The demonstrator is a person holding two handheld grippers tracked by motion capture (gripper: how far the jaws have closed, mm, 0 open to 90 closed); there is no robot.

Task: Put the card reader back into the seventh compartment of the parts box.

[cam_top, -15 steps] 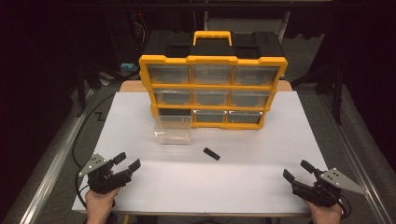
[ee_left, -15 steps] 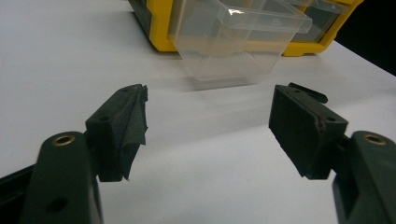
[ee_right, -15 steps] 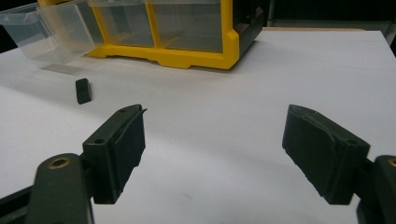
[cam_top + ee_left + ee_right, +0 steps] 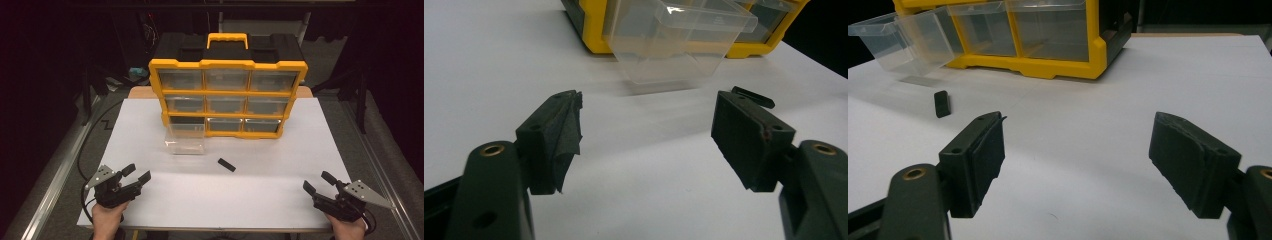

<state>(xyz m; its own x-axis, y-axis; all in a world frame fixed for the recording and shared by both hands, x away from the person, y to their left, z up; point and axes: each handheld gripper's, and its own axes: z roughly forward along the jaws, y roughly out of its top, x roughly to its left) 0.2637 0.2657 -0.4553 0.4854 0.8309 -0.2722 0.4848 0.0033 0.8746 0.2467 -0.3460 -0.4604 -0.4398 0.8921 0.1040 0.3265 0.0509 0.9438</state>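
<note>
Lying between both open grippers, small black piece [image 4: 226,164] nears clear drawer [image 4: 186,139].

Light falls from above onto the white desk [image 4: 260,200], leaving the surroundings almost black. In the gripper views the near black claw pads look soft and unfocused. The clear drawer [image 4: 679,42] shows slight blur and casts a pale shadow.

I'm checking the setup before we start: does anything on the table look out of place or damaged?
Two things. The clear plastic drawer at the bottom left of the yellow and black organiser is pulled out, while the others sit closed. A small black block lies loose on the white tabletop in front of it. The left gripper has frayed padding on one jaw.
</note>
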